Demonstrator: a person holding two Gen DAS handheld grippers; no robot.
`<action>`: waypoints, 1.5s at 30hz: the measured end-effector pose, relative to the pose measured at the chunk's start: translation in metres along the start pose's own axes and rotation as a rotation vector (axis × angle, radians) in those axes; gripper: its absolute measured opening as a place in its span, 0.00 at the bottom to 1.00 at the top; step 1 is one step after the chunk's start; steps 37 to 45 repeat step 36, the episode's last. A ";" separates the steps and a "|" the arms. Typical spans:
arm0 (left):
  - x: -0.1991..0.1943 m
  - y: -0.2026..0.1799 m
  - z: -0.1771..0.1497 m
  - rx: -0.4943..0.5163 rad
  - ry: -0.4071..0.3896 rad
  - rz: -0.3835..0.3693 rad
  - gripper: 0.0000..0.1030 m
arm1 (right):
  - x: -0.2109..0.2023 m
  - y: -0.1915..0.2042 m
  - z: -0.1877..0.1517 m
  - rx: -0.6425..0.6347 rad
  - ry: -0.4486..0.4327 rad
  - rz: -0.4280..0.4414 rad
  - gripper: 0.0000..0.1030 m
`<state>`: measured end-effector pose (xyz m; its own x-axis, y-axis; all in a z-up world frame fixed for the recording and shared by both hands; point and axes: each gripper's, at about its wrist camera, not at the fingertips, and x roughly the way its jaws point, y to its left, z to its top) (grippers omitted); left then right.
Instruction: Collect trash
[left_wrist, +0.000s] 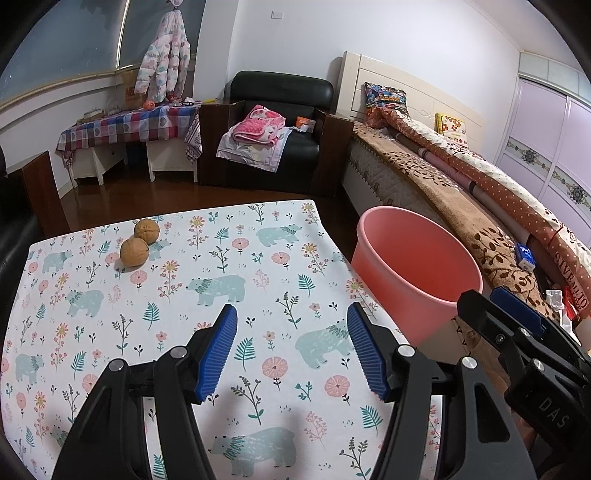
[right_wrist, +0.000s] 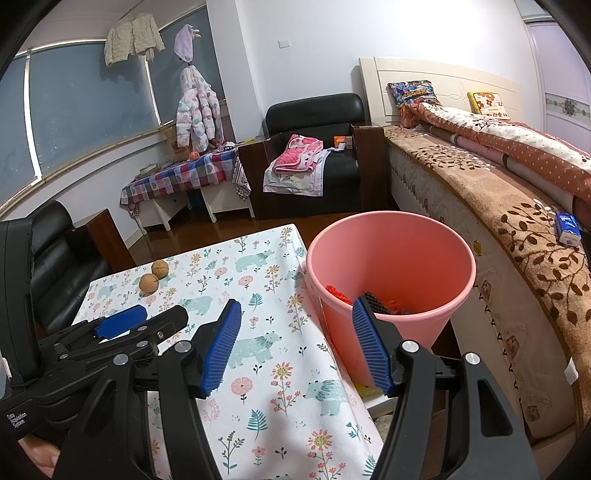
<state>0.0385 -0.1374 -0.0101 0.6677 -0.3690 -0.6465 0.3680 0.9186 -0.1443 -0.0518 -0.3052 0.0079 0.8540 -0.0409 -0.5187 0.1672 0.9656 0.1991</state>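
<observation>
Two walnuts (left_wrist: 139, 242) lie side by side at the far left of the table, which has a bear-and-flower cloth (left_wrist: 229, 266); they also show in the right wrist view (right_wrist: 153, 277). A pink bin (right_wrist: 391, 273) stands off the table's right edge and holds red and dark scraps (right_wrist: 338, 293); its rim shows in the left wrist view (left_wrist: 413, 258). My left gripper (left_wrist: 291, 347) is open and empty over the near table. My right gripper (right_wrist: 295, 343) is open and empty, over the table's right edge beside the bin.
A bed with a brown blanket (right_wrist: 517, 206) runs along the right, with a small blue box (right_wrist: 567, 229) on it. A black armchair with pink clothes (left_wrist: 275, 133) and a low checked table (left_wrist: 129, 125) stand at the back. A dark chair (right_wrist: 55, 258) stands left.
</observation>
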 end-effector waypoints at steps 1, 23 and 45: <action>0.000 0.000 0.000 0.000 0.000 0.000 0.60 | 0.001 0.000 0.001 0.000 0.000 0.000 0.61; 0.001 0.001 0.000 -0.002 0.004 0.001 0.60 | 0.003 0.002 0.003 0.000 0.004 -0.001 0.61; 0.001 0.006 -0.014 -0.023 0.023 0.014 0.60 | 0.004 0.000 -0.003 -0.003 0.012 0.002 0.61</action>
